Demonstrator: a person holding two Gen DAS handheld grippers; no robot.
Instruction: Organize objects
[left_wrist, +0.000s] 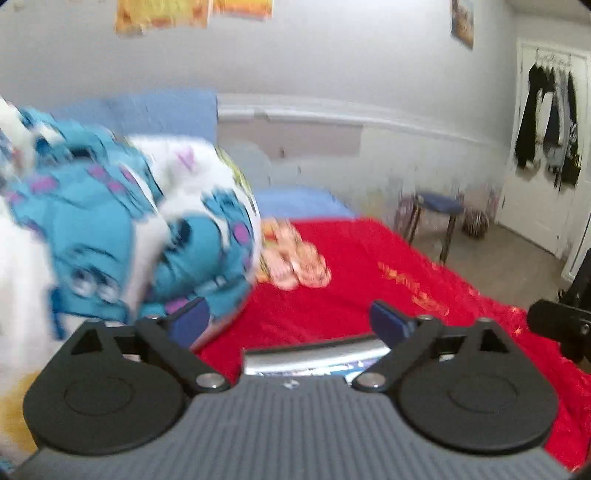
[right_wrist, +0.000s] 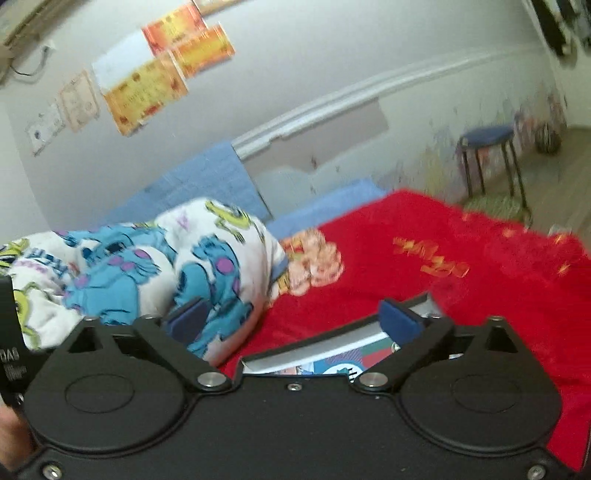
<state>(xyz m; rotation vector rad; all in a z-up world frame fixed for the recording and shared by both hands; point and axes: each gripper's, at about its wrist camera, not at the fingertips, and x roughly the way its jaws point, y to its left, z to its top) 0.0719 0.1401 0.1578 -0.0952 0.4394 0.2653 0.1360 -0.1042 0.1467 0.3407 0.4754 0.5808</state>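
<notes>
Book (right_wrist: 332, 356) w/ colorful cover lies flat on red blanket (right_wrist: 461, 295) on bed, just below both grippers. Left gripper (left_wrist: 288, 317) fingers spread wide, holding nothing; right gripper (right_wrist: 295, 314) same. Cartoon-print quilt (right_wrist: 147, 266) bunched to left, beside orange-patterned cloth (right_wrist: 314, 262).

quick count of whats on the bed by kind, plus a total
monster-print quilt: 1
red blanket: 1
blue sheet: 1
book with colourful cover, beneath the open fingers of both grippers: 1
Total: 4
</notes>
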